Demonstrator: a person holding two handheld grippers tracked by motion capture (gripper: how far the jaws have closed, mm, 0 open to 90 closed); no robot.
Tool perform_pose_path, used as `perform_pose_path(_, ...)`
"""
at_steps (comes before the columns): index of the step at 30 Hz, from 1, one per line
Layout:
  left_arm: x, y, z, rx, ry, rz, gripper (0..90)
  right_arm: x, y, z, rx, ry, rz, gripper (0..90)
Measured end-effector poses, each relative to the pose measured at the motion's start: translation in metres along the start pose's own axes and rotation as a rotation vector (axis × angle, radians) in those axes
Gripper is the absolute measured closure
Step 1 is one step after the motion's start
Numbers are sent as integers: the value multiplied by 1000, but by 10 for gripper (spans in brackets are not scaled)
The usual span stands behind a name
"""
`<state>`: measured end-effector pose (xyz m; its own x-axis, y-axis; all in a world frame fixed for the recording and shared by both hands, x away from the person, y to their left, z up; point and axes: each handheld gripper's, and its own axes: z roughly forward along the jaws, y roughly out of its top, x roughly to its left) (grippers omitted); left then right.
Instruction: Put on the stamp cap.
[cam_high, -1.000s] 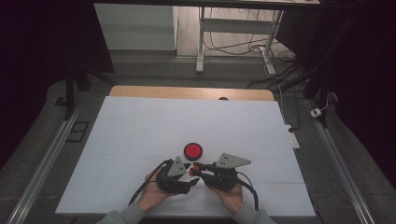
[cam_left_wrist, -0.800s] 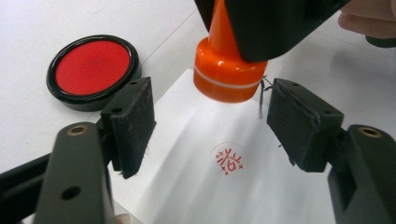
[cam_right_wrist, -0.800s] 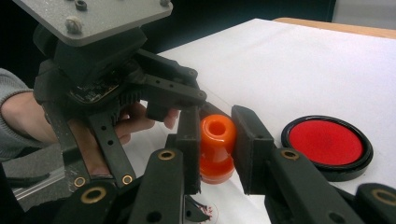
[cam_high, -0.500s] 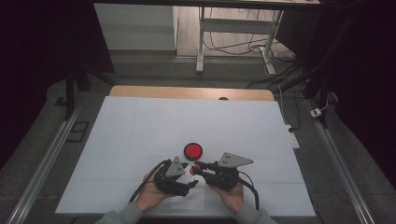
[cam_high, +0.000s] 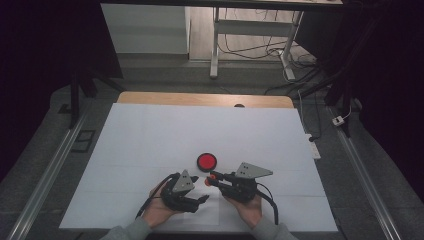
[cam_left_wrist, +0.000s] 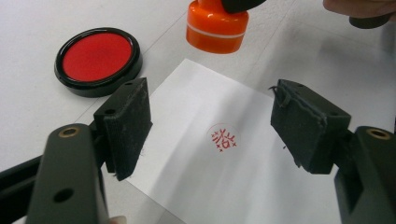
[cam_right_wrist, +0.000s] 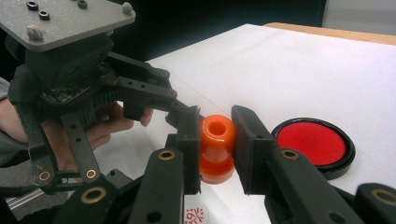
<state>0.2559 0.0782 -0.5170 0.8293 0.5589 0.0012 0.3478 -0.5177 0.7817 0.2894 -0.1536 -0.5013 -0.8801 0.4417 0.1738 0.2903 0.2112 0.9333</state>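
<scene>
A glossy orange stamp (cam_right_wrist: 216, 148), knob-topped with a pale band, sits clamped in the right gripper (cam_right_wrist: 215, 140); the left gripper (cam_left_wrist: 210, 126) stands apart, empty, its jaws having just been opening.

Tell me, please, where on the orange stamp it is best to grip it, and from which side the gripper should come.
Grip the orange stamp at its narrow upper neck, as the right gripper does now: jaws level, one pad on each side. The wider base stays free below and faces the white paper with its red seal mark. Coming from the side probably keeps the stamp upright for pressing.
</scene>
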Motion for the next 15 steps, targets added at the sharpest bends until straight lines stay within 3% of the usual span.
perform_pose_path(8,4,-10,-16,3,16,-9,298,-2,0,-1,-2,-2,-1,729)
perform_pose_path(15,15,-26,-39,-4,45,-65,301,-7,2,-3,-7,-14,5,729)
